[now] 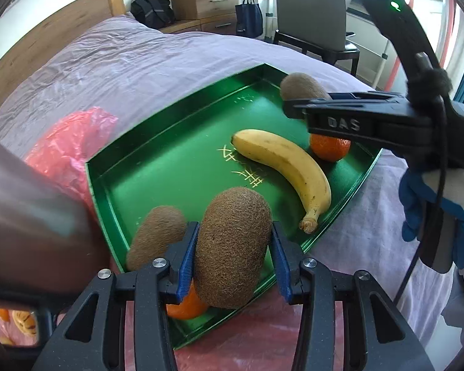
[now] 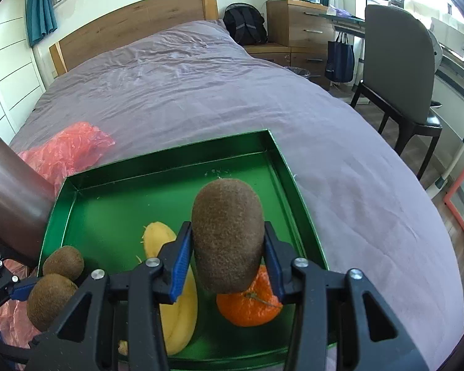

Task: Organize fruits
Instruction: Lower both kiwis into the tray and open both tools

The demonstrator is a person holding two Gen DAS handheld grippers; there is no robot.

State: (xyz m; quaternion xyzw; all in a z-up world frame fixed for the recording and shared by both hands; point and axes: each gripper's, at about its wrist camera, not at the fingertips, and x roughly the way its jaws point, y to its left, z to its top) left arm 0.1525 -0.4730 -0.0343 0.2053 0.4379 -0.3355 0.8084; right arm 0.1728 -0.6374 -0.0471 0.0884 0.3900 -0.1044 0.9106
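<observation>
A green tray (image 1: 157, 167) lies on the bed, also in the right wrist view (image 2: 114, 204). My left gripper (image 1: 233, 250) is shut on a kiwi (image 1: 233, 247) above the tray's near edge. Beside it lie another kiwi (image 1: 157, 235) and an orange (image 1: 185, 306). My right gripper (image 2: 227, 259) is shut on a kiwi (image 2: 227, 235), also in the left wrist view (image 1: 303, 86), above an orange (image 2: 247, 306) at the tray's right side. A banana (image 1: 287, 167) lies in the tray, also in the right wrist view (image 2: 173, 293).
A pink plastic bag (image 1: 68, 148) lies left of the tray on the purple bedsheet (image 2: 201, 92). A chair (image 2: 399, 71), a drawer unit (image 2: 297, 21) and a black backpack (image 2: 244, 26) stand beyond the bed.
</observation>
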